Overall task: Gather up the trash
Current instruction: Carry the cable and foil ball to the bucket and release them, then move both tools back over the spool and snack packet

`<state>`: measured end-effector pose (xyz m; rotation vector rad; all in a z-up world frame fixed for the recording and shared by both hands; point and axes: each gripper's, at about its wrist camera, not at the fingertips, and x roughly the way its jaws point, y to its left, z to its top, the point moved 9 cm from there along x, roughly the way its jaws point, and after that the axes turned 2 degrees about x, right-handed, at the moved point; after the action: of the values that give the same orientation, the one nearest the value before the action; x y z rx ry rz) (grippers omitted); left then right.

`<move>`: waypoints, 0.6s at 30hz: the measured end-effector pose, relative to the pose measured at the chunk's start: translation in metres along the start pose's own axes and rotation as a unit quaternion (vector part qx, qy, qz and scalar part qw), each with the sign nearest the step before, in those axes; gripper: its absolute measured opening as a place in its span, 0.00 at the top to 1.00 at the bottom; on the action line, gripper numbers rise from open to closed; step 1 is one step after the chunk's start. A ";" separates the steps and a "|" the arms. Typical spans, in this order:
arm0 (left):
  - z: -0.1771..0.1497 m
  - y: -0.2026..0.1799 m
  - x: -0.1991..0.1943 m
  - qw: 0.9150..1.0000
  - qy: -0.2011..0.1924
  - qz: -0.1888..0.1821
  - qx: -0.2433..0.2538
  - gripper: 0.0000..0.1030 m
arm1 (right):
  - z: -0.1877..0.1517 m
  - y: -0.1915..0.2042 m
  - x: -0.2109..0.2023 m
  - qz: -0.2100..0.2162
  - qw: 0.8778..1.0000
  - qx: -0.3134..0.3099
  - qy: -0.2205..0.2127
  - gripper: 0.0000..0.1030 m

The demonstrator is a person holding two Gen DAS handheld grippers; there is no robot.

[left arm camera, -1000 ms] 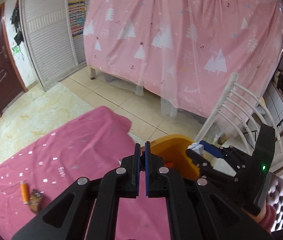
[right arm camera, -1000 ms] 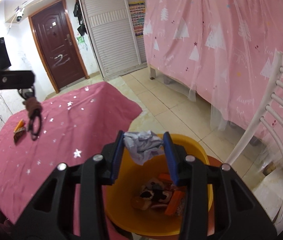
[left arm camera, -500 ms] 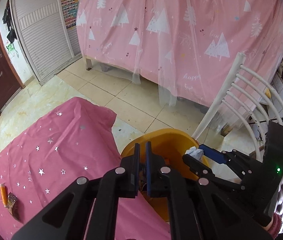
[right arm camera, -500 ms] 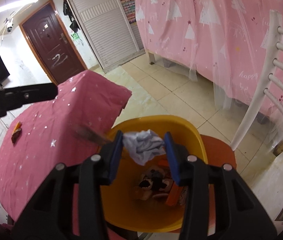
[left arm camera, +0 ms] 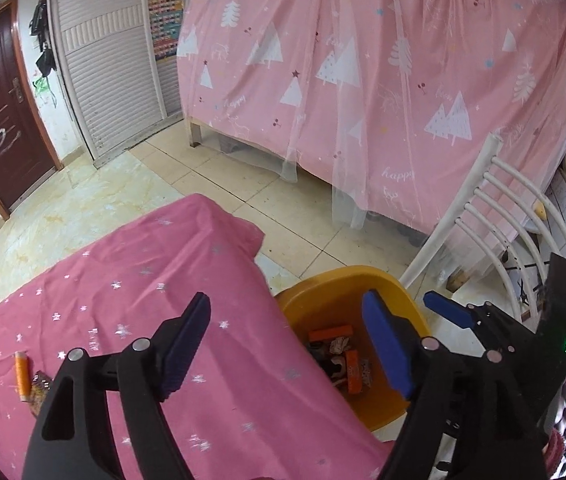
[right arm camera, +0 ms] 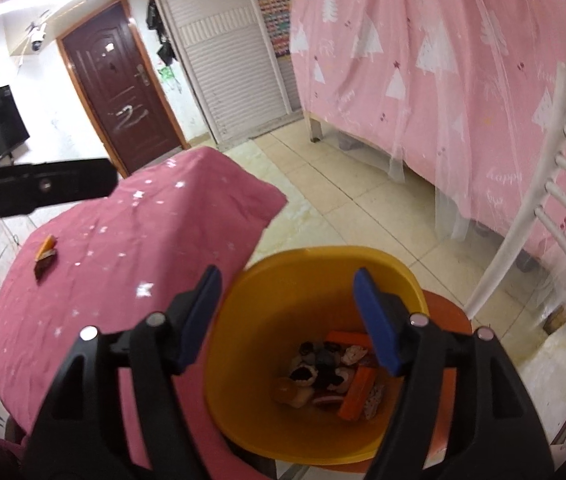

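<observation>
A yellow bin [right arm camera: 315, 268] stands beside the pink star tablecloth [right arm camera: 131, 240] and holds several pieces of trash [right arm camera: 335, 372]. My right gripper [right arm camera: 287, 308] is open and empty right above the bin. My left gripper [left arm camera: 287, 332] is open and empty over the table edge, with the bin [left arm camera: 323, 284] under its right finger. The right gripper [left arm camera: 447, 312] shows at the right of the left wrist view. An orange tube [left arm camera: 21, 376] and a dark wrapper [left arm camera: 39, 390] lie on the cloth at the far left; they also show in the right wrist view [right arm camera: 45, 254].
A white slatted chair [left arm camera: 479, 216] stands right of the bin, which rests on an orange stool [right arm camera: 447, 312]. A pink curtain [left arm camera: 363, 80] hangs behind over a tiled floor. A brown door [right arm camera: 123, 80] is at the back left.
Both grippers have opened. The crumpled grey paper has left my right gripper. My left gripper, shut before, has swung back toward the table.
</observation>
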<state>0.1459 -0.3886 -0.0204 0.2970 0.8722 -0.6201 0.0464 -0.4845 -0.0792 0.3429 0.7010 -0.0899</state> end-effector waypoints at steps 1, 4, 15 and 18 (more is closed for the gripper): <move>-0.001 0.006 -0.005 1.000 -0.003 0.001 -0.002 0.29 | 0.001 0.005 -0.002 0.002 1.000 -0.005 -0.002 0.36; -0.002 0.022 -0.015 1.000 -0.010 0.006 -0.003 0.28 | 0.002 0.025 -0.008 0.011 1.000 -0.024 -0.007 0.36; -0.017 0.122 -0.058 0.997 -0.016 0.065 -0.027 0.25 | 0.003 0.116 -0.008 0.064 0.994 -0.089 -0.003 0.34; -0.020 0.151 -0.068 0.995 -0.018 0.085 -0.039 0.24 | 0.002 0.139 -0.002 0.075 0.992 -0.101 0.004 0.32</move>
<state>0.1941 -0.2339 0.0196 0.2858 0.8257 -0.4309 0.0736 -0.3549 -0.0376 0.2003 0.6846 0.1247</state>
